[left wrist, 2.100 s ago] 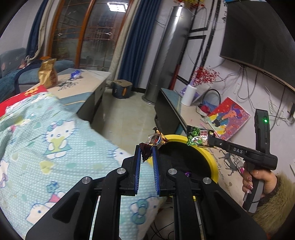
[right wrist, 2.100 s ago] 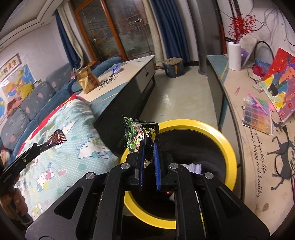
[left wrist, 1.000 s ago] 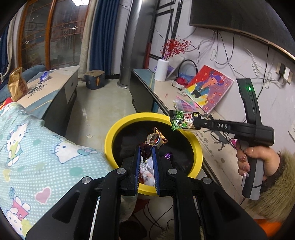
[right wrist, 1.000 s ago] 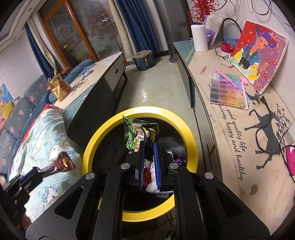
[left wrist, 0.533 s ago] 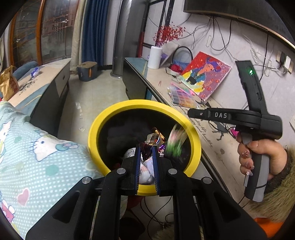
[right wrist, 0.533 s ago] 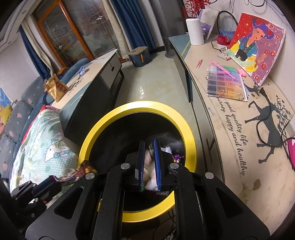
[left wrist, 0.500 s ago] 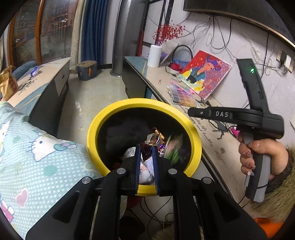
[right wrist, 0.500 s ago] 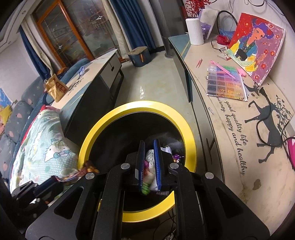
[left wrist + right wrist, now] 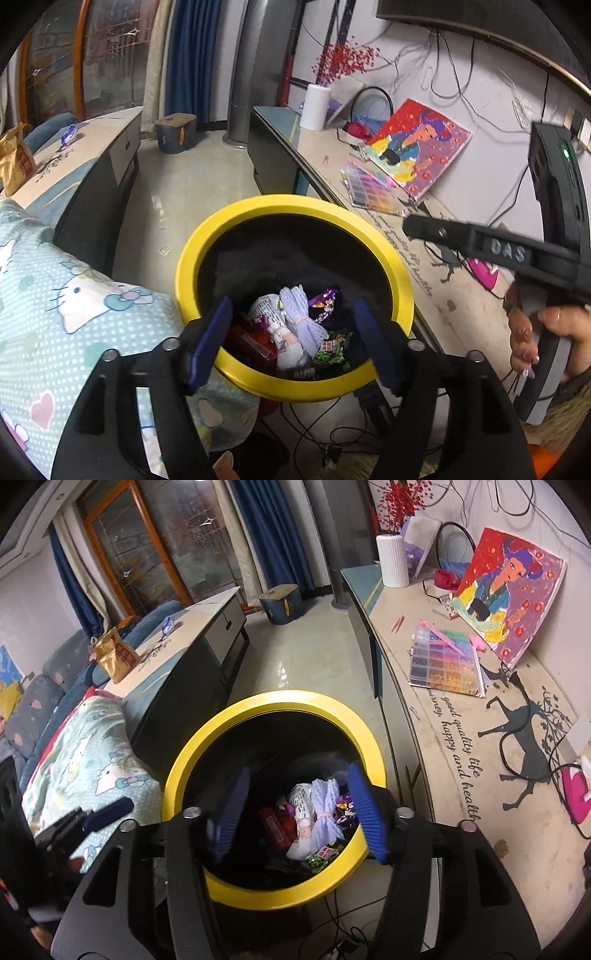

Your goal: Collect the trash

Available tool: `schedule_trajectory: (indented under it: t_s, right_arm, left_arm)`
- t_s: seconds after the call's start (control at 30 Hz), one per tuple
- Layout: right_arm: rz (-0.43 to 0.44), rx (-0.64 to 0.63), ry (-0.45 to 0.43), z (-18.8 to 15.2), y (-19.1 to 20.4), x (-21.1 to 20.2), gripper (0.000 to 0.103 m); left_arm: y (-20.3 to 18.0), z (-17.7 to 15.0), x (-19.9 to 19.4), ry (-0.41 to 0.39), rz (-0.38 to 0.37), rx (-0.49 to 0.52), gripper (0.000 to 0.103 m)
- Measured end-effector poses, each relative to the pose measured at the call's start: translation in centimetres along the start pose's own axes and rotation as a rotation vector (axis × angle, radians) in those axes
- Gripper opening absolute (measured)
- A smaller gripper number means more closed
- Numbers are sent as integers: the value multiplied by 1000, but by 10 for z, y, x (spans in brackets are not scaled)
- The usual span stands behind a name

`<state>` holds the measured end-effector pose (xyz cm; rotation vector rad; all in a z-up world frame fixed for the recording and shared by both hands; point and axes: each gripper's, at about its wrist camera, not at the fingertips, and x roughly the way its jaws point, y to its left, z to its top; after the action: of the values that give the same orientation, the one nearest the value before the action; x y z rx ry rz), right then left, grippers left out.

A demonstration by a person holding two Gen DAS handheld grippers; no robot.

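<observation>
1. Left wrist view: the left claw (image 9: 291,339) hangs over the yellow-rimmed bin (image 9: 402,284), its jaws opening with nothing between them. The dropped wrappers (image 9: 325,347) lie straight below and just ahead of it, down in the bin. The right claw (image 9: 410,226) reaches in from the right, over the far rim. More trash, a brown snack bag (image 9: 16,162) and a small blue wrapper (image 9: 69,132), sits on the low surface (image 9: 92,147) far ahead and well to the left of this claw, so I would judge the left hand the nearer one for it.

2. Right wrist view: the right claw (image 9: 295,812) is also above the bin (image 9: 177,771), jaws opening and empty, the pads blurred. The snack bag (image 9: 114,657) stands upright, the blue wrapper (image 9: 168,624) beyond it; its long axis is too small to tell.
</observation>
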<state>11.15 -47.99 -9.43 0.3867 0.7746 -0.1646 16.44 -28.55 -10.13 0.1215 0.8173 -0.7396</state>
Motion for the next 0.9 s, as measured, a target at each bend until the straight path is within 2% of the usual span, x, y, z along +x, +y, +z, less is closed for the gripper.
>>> schedule_trajectory:
  t_s: [0.07, 0.1, 0.13, 0.2, 0.33, 0.5, 0.57, 0.9]
  right_arm:
    - [0, -11, -6, -1, 4, -4, 55]
    - [-2, -17, -11, -1, 7, -7, 58]
    - [-4, -21, -23, -1, 9, -11, 67]
    - [-7, -30, -38, -1, 13, -17, 71]
    - [-6, -42, -68, -2, 22, -26, 81]
    - [8, -69, -88, -8, 35, -35, 83]
    - [17, -77, -105, -11, 41, -40, 91]
    - [2, -173, -221, -32, 85, -64, 92]
  left_arm:
    - [4, 2, -6, -13, 8, -15, 81]
    - [6, 2, -10, -20, 10, -23, 85]
    - [8, 3, -14, -26, 13, -29, 87]
    - [14, 4, -24, -46, 29, -43, 95]
    - [26, 5, -43, -82, 69, -76, 96]
    - [44, 2, -67, -118, 135, -118, 96]
    - [51, 0, -77, -136, 159, -135, 96]
    - [69, -18, -130, -242, 290, -168, 96]
